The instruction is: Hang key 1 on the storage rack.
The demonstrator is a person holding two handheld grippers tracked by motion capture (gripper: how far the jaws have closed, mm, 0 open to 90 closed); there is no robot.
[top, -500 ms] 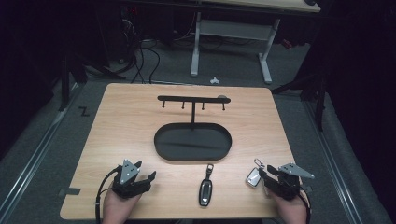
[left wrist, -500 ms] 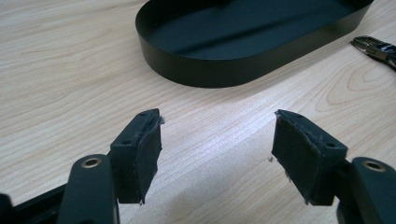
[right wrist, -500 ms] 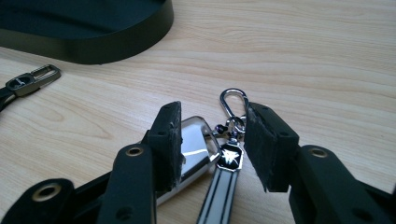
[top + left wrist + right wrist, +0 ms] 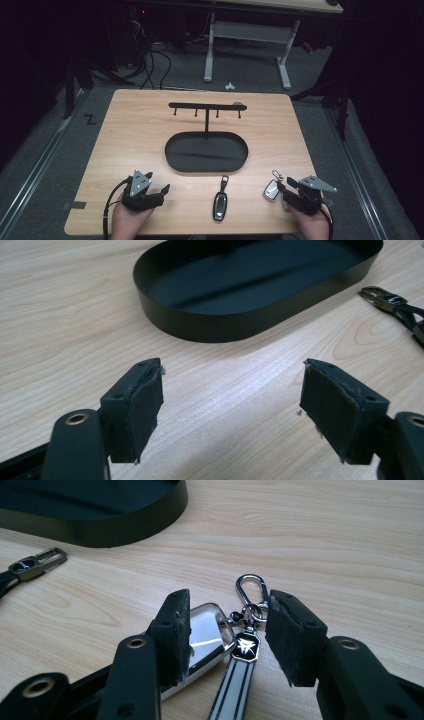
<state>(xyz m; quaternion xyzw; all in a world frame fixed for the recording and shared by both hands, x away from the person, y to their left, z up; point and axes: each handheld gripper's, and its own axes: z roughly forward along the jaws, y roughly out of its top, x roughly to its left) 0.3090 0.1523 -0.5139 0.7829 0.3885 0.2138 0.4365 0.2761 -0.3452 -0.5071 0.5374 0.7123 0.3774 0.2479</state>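
While your right gripper [image 4: 227,630] stands over the silver key fob [image 4: 207,640] near the black tray [image 4: 172,150], its jaws are spread; your left gripper [image 4: 232,405] jaws are also spread, holding nothing.

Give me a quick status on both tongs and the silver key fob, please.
Left tongs open, empty. Right tongs open, straddling silver key fob, not clamped. Black key fob lies apart; path to tray clear.

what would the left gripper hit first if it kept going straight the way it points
Probably the black tray: the left gripper has its open jaws aimed at the near wall, with bare table between. If it angles down, it may meet the wood first.
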